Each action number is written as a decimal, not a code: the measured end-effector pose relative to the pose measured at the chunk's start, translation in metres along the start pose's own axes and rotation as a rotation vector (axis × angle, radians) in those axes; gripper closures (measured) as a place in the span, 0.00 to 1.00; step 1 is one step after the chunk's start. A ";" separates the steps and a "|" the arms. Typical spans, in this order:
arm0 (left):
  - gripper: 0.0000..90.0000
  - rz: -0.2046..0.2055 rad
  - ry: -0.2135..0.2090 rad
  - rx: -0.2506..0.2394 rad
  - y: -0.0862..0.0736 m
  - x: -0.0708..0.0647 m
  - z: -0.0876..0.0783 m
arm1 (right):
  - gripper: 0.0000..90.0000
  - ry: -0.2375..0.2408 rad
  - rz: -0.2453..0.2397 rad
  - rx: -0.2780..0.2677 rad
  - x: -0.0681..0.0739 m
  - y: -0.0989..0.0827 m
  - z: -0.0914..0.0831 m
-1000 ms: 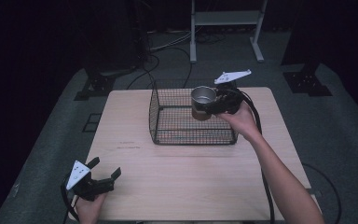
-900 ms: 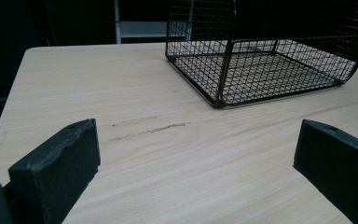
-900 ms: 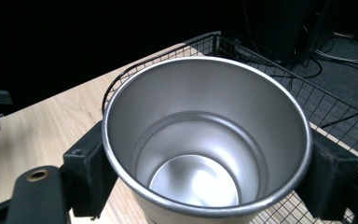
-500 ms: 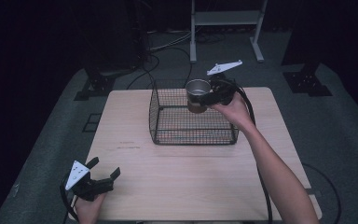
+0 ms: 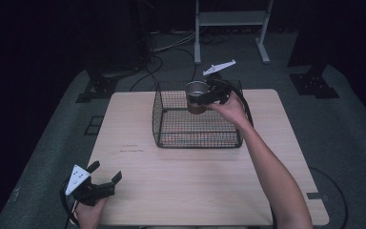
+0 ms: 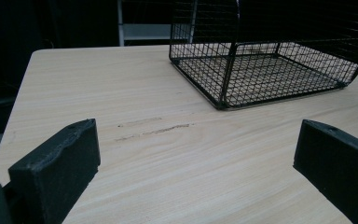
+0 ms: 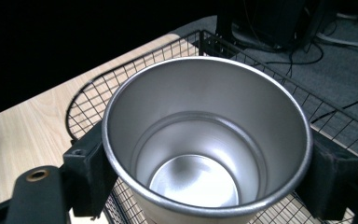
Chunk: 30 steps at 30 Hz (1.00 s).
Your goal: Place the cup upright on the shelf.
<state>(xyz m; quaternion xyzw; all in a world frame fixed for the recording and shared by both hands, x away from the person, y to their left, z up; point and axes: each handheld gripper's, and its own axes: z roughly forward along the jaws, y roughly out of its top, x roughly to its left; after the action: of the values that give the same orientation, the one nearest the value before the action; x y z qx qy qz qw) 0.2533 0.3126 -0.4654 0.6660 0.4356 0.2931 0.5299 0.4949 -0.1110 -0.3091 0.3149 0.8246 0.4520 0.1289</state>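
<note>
R gripper [image 5: 201, 98] clamps steel cup [image 7: 205, 140] over wire basket [image 5: 198, 129] | cup inside bare in R gripper view | L gripper [image 5: 106, 181] agape, nr table [image 5: 181, 191] corner

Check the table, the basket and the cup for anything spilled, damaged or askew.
Nothing stands out. The wire basket sits flat on the table, and the metal cup is empty, upright and undented in the right gripper. Only faint scuff marks show on the wood.

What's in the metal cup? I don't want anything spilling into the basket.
Empty. The right gripper view looks straight into the metal cup, and its bare shiny bottom shows, with no liquid or objects inside.
</note>
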 end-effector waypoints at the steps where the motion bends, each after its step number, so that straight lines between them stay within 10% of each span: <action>1: 0.00 0.000 -0.001 0.001 0.000 0.000 0.000 | 0.20 0.001 0.004 0.006 -0.002 -0.001 0.003; 30: 0.00 0.002 0.000 -0.006 0.000 -0.001 0.000 | 0.20 0.000 0.100 0.098 -0.027 -0.036 0.056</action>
<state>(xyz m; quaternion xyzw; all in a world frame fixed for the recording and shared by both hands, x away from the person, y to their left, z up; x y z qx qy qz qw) 0.2532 0.3111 -0.4652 0.6649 0.4341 0.2950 0.5315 0.5285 -0.1053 -0.3720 0.3618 0.8289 0.4168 0.0906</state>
